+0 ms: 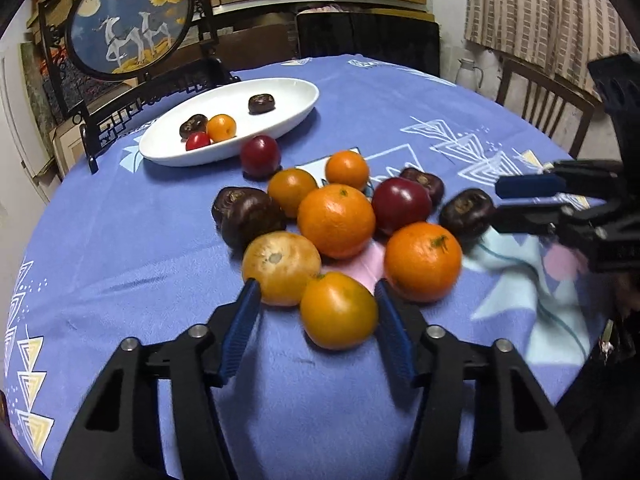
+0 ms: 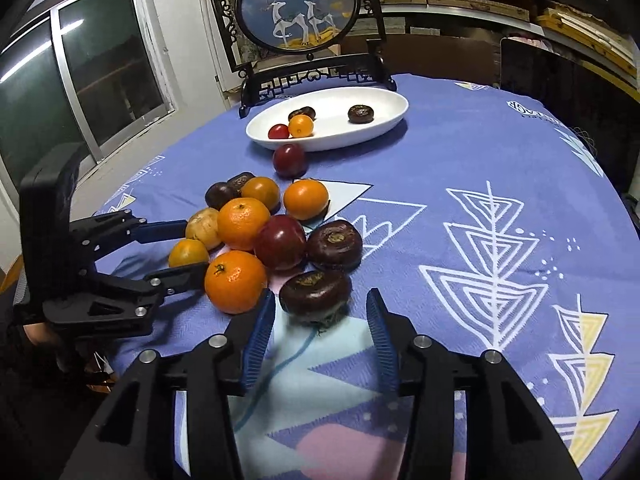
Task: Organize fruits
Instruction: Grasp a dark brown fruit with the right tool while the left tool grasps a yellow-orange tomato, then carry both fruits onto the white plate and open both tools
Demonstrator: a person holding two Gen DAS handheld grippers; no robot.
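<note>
White oval dish (image 1: 280,92): far side of the table, on the blue patterned cloth (image 1: 120,240). Its long axis runs from lower left to upper right in the left wrist view and lies nearly level in the right wrist view. It holds two dark chestnut-like fruits, one small red fruit and one small orange fruit.

Loose pile, mid-table, left to right in the left wrist view: dark brown fruit (image 1: 246,216); pale yellow-orange fruit (image 1: 281,267), stem scar facing the camera; small orange fruit (image 1: 338,310); large mandarin (image 1: 336,221), stem end up; dark red fruit (image 1: 401,205); second mandarin (image 1: 423,261); flattened dark fruit (image 1: 466,212), stem scar up. A lone red fruit (image 1: 260,156) sits just beside the dish's near rim.

Left gripper (image 1: 318,312): jaws partly open around the small orange fruit. The right pad touches or nearly touches it; the left pad stands clear, so it is not yet clasped.

Right gripper (image 2: 320,320): jaws partly open and unclenched, astride the flattened dark fruit (image 2: 315,290), with both pads apart from it.

Only the right wrist view shows the window (image 2: 80,60) and the left gripper from its side; only the left wrist view shows a wooden chair (image 1: 540,96) and striped curtain (image 1: 540,8). Both show the round deer-painting screen (image 2: 298,4) behind the dish.
</note>
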